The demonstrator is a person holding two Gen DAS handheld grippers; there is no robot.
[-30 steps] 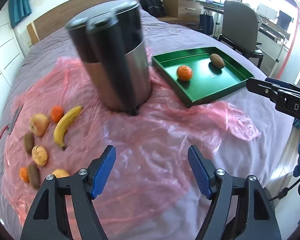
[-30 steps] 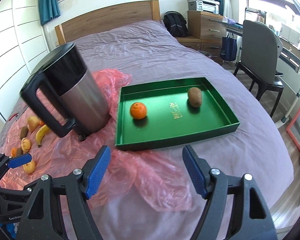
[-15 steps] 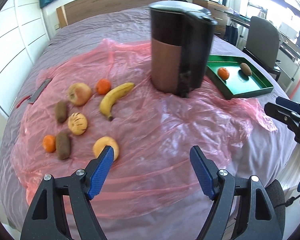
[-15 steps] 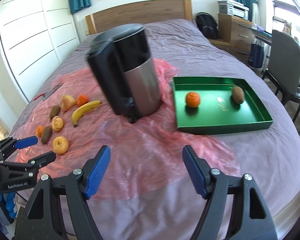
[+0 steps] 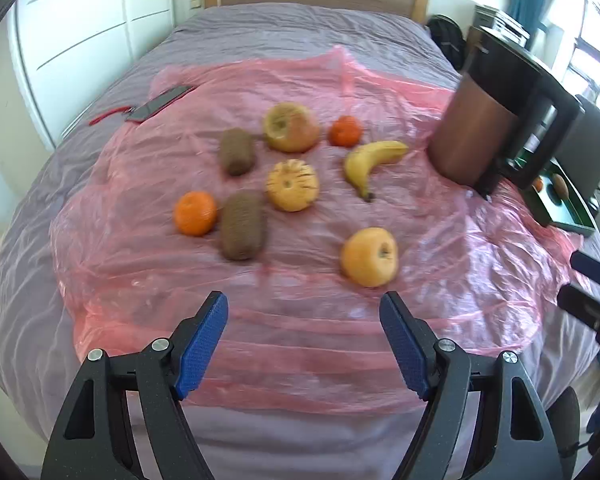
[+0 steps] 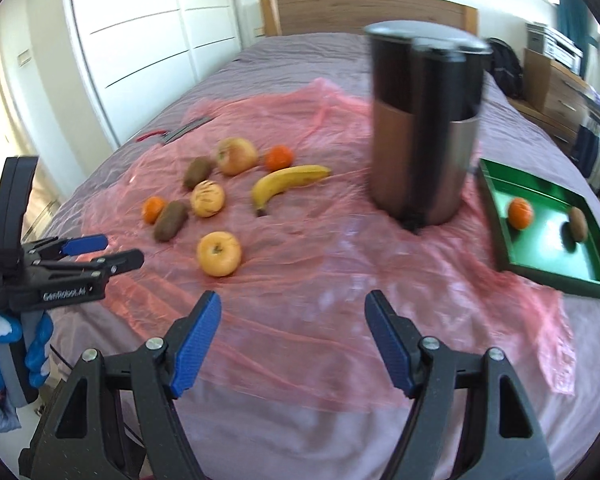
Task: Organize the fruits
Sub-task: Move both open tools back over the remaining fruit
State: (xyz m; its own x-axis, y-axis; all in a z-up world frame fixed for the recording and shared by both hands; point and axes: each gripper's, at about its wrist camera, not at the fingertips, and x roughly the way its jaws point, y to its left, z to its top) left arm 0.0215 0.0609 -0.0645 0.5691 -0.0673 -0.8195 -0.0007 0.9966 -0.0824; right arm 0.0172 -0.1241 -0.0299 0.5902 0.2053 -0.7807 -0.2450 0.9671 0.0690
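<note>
Left wrist view: left gripper [image 5: 302,334] is hanging spread and empty at bottom centre; its jaws have just been opening a little wider, nothing between them. Fruit is lying loose on the pink plastic sheet [image 5: 380,92] mid-frame — yellow apple [image 5: 370,257] nearest, just above the right pad, then two kiwis [image 5: 243,224], a mandarin [image 5: 195,213], a banana [image 5: 370,162]. Kettle [image 5: 484,128] is standing at right edge, partly blocking the green tray [image 5: 560,216].

Right wrist view: right gripper [image 6: 292,338] is also sitting spread, holding nothing. Green tray [image 6: 548,272] is showing at right with an orange [image 6: 520,213] and a kiwi [image 6: 579,224] already in it; loose fruit is lying centre-left.

Handling, as I'm judging it — the apple is looking firm, round and smooth, so likely to roll or squirt out; I'd be pinching it across the widest part, level with its middle. The sheet looks thin and slippery and may drag along. Kiwis and banana are probably softer — go lighter on the squeeze, taking the banana mid-body.
</note>
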